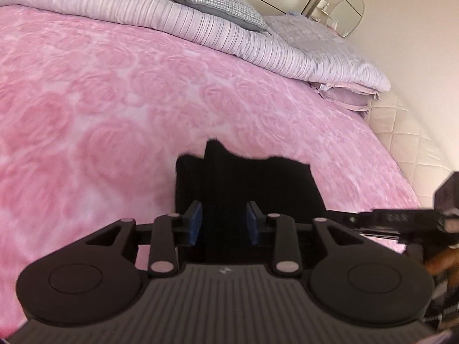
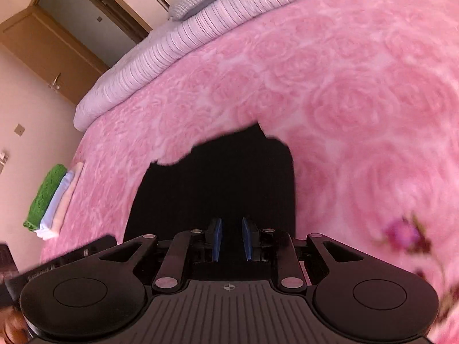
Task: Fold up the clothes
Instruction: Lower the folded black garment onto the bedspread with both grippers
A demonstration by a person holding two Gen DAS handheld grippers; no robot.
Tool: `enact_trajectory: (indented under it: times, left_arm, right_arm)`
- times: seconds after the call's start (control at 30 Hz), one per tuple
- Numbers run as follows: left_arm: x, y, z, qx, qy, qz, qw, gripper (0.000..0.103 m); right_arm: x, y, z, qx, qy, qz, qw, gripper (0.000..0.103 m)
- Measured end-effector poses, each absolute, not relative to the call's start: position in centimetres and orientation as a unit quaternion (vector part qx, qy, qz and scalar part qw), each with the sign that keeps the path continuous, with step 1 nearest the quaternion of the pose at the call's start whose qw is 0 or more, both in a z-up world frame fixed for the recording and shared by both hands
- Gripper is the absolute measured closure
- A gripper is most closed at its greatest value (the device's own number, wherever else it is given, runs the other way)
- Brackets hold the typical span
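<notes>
Left gripper (image 1: 223,223) spread around black garment (image 1: 243,183) on pink bedspread (image 1: 114,100); right gripper (image 2: 231,239) narrowly parted, grip unclear; folded stack (image 2: 48,200) only in right view, pillow (image 1: 218,3) clearest left

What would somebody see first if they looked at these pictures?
First, the big pink rose blanket covering the whole bed. Next, the black garment lying on it, right in front of both tongs, dark against the pink. Then the small stack of folded clothes at the bed's edge, with a green piece at one side.
</notes>
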State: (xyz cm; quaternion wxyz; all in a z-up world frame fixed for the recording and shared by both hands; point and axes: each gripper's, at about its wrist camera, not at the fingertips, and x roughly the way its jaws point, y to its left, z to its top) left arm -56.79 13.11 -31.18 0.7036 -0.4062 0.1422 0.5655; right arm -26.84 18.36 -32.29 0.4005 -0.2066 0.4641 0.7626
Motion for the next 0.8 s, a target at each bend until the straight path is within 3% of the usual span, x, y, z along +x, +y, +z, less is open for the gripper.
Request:
enact_trajectory:
  times: [0.27,0.43,0.5,0.8]
  left_arm:
    - [-56.7,17.9,-32.9,-0.398,0.150,0.565,0.708,0.076]
    - [-56.6,17.0,-32.9,-0.369,0.142,0.572,0.718,0.076]
    - [-56.7,16.9,-33.1,-0.366,0.142,0.565,0.725,0.076]
    - [-56.7,17.7,-32.9,-0.361,0.133,0.564,0.731,0.080]
  right_arm:
    - [-25.9,22.7,-32.9,-0.199,0.462,0.767,0.399,0.082]
    - [-25.9,22.6,-33.8,-0.187,0.468,0.775,0.382,0.062]
    - [-26.2,21.9,-34.1,-0.189,0.457,0.780,0.383,0.059]
    - [-26.4,21.6,-34.0,-0.185,0.447,0.784,0.389,0.058]
